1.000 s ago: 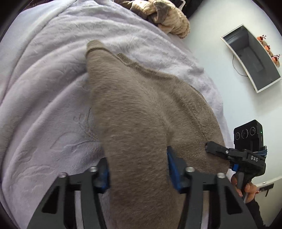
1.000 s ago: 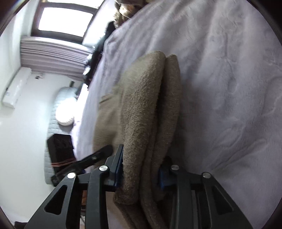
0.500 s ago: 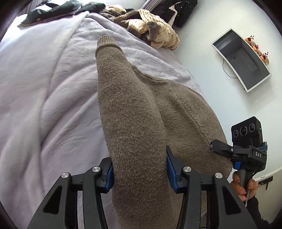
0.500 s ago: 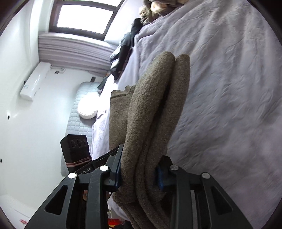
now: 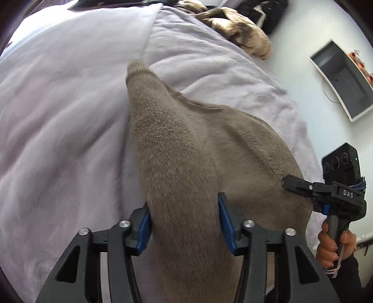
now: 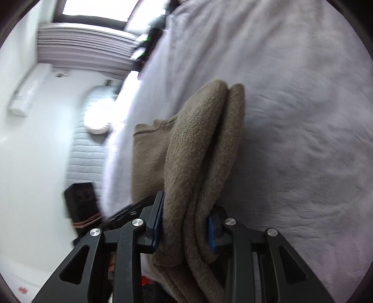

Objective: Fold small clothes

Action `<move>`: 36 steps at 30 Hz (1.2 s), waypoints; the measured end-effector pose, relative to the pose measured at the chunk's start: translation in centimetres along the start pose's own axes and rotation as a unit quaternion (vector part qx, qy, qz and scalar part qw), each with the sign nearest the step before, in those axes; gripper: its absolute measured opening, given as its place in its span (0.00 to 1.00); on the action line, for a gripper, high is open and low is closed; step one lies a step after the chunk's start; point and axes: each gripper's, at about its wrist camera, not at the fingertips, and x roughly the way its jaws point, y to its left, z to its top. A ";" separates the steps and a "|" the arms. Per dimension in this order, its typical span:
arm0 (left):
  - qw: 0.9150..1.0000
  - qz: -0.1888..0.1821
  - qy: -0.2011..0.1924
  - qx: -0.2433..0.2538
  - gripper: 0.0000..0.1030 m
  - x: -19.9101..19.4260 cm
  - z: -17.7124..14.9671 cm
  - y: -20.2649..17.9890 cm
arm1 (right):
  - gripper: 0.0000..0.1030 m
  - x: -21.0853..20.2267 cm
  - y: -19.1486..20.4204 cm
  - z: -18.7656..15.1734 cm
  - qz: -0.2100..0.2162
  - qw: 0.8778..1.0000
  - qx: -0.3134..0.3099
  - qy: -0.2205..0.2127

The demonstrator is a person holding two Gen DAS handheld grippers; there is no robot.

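Note:
A brown-grey knit sweater (image 5: 186, 151) hangs stretched over the lilac bed blanket (image 5: 58, 116). My left gripper (image 5: 184, 223) has a thick sleeve fold between its blue pads; its jaws are opening, and the fabric still fills the gap and touches both pads. My right gripper (image 6: 186, 223) is shut on a doubled roll of the same sweater (image 6: 198, 139), and its jaws are easing open slightly. In the left wrist view the right gripper (image 5: 291, 184) meets the sweater's far edge, with a person's hand (image 5: 333, 242) on its handle.
A heap of tan and dark clothes (image 5: 237, 30) lies at the bed's far end. A dark wall shelf (image 5: 342, 79) hangs on the white wall. The right wrist view shows a window (image 6: 93, 9), an air conditioner (image 6: 28, 93) and the blanket (image 6: 291, 116).
Both grippers have carried the sweater sideways across the bed, and the views are blurred by motion. The left jaws stand wider around the fold than before.

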 end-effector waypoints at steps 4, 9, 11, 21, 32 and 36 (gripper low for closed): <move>0.998 0.017 -0.054 -0.020 0.70 -2.8 -0.9 2.0 | 0.38 -2.5 -0.2 -0.5 -0.032 0.999 -0.008 -0.031; 0.994 0.057 -0.089 -0.036 0.70 -4.6 -0.3 4.2 | 0.38 -4.2 0.0 0.2 0.001 0.998 -0.012 -0.058; 0.994 0.062 -0.087 -0.038 0.70 -4.2 0.0 4.1 | 0.38 -2.7 -0.2 0.9 0.005 0.999 -0.005 -0.035; 0.991 0.109 -0.078 0.025 0.70 -2.7 -1.8 1.4 | 0.09 -0.9 2.5 0.9 -0.105 0.991 -0.081 -0.025; 0.983 0.153 -0.084 0.063 0.71 -3.6 -3.6 0.3 | 0.10 -1.9 0.9 -1.1 -0.178 0.979 -0.098 -0.031; 0.984 0.144 -0.086 0.055 0.71 -5.2 -4.8 0.4 | 0.10 -4.5 2.1 -3.3 -0.173 0.978 -0.106 -0.050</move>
